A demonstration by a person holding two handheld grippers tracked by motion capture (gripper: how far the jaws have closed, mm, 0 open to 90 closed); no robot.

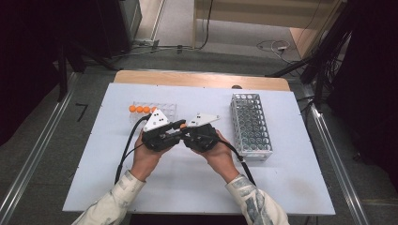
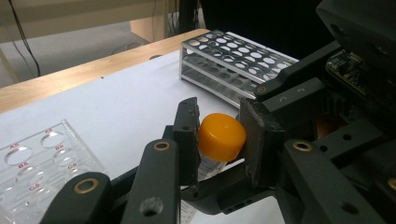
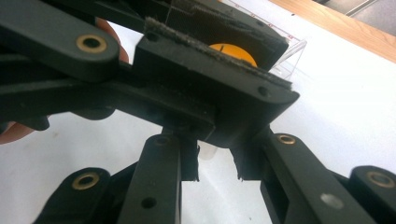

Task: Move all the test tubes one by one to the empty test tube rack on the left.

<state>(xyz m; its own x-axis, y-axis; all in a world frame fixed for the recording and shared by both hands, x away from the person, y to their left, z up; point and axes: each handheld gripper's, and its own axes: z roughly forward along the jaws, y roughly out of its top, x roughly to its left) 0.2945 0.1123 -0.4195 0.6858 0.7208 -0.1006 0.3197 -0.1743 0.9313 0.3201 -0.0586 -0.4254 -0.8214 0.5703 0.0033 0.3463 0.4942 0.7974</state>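
A clear tube (image 2: 205,169) with an orange cap (image 2: 222,135) is held between both grippers above the middle of the white table (image 1: 197,183). My left gripper (image 2: 219,140) is shut on the cap, one pad pressing each side. In the right gripper view, my right gripper (image 3: 217,163) is shut on the clear tube body (image 3: 208,151) just below the left jaws, and the cap (image 3: 233,50) peeks out above them. In the high view the left gripper (image 1: 182,124) and the right gripper (image 1: 185,133) meet tip to tip, each in a hand.
A metal tube rack (image 1: 251,126) stands at the right, also seen ahead (image 2: 229,60). A clear plastic rack (image 1: 162,110) with several orange-capped tubes (image 1: 139,108) sits behind the left gripper; its labelled holes (image 2: 37,158) are close by. The wooden table edge (image 1: 202,78) runs along the far side.
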